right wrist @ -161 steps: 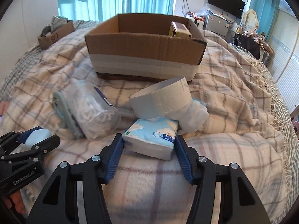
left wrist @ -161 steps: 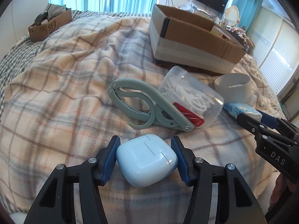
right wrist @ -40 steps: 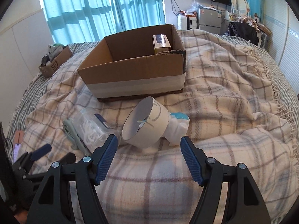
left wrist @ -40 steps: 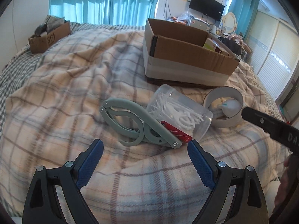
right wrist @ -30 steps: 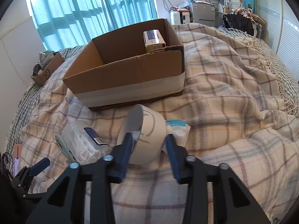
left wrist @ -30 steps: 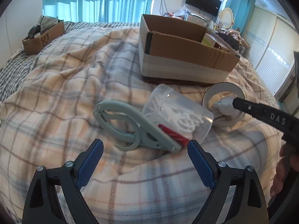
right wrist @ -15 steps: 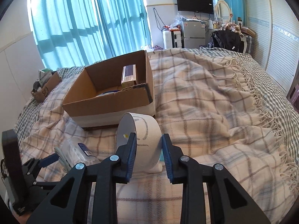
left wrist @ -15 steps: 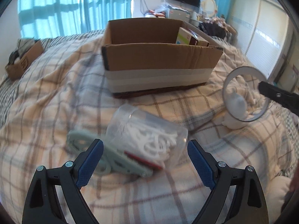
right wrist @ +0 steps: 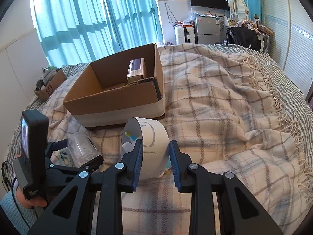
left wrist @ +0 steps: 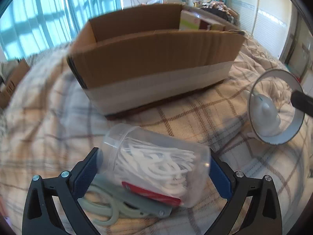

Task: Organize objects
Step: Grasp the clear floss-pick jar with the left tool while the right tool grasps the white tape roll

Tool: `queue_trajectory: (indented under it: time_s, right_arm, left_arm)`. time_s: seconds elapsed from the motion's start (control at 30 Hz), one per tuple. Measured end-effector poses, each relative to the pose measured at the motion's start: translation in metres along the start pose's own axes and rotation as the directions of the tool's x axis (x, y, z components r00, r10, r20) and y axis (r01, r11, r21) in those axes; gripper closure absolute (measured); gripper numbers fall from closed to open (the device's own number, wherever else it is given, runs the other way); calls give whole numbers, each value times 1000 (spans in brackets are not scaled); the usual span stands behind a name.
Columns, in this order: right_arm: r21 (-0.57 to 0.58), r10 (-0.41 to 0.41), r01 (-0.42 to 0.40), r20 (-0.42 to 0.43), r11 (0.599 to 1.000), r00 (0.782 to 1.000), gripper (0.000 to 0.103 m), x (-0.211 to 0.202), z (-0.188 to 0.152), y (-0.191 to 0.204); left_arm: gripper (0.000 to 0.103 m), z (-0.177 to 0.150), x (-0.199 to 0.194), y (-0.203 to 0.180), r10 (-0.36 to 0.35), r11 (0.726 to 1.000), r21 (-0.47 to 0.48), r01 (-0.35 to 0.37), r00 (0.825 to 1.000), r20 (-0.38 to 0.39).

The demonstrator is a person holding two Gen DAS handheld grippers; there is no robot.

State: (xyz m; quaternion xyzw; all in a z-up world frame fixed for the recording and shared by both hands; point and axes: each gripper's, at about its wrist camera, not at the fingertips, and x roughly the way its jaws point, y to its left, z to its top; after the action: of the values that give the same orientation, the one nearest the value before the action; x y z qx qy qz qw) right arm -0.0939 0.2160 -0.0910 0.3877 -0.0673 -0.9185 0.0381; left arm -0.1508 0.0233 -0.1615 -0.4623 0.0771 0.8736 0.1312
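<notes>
My left gripper (left wrist: 153, 173) is open with its blue pads on either side of a clear plastic jar of white floss picks (left wrist: 156, 165) that lies on its side on the plaid blanket. The jar rests on grey-green scissors (left wrist: 125, 208). My right gripper (right wrist: 155, 164) is shut on a wide white tape roll (right wrist: 151, 143) and holds it on edge above the blanket; the roll also shows in the left wrist view (left wrist: 275, 105). A small white bottle (left wrist: 268, 113) stands behind the roll. The open cardboard box (right wrist: 117, 94) sits just beyond, with small boxes (right wrist: 136, 70) inside.
A plaid blanket (right wrist: 225, 107) covers the bed, with fringe along the right edge. A small cardboard box (right wrist: 49, 86) sits at the far left of the bed. Blue curtains, a TV and a fridge stand behind.
My left gripper has moved forward and right, so its pads now flank the floss jar. My right gripper has closed on the tape roll and lifted it.
</notes>
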Motion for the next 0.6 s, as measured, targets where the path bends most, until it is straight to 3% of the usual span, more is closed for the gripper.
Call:
queue_trajectory:
  time_s: [0.23, 0.6]
  right_arm:
    - [-5, -1, 1, 0, 1000, 1000, 76, 0, 0, 1]
    - [-46, 0, 4, 77, 999, 997, 76, -47, 2, 22]
  left_arm:
    - [3, -7, -3, 6, -31, 999, -25, 31, 999, -8]
    - [5, -3, -77, -4, -40, 998, -51, 44, 996, 78]
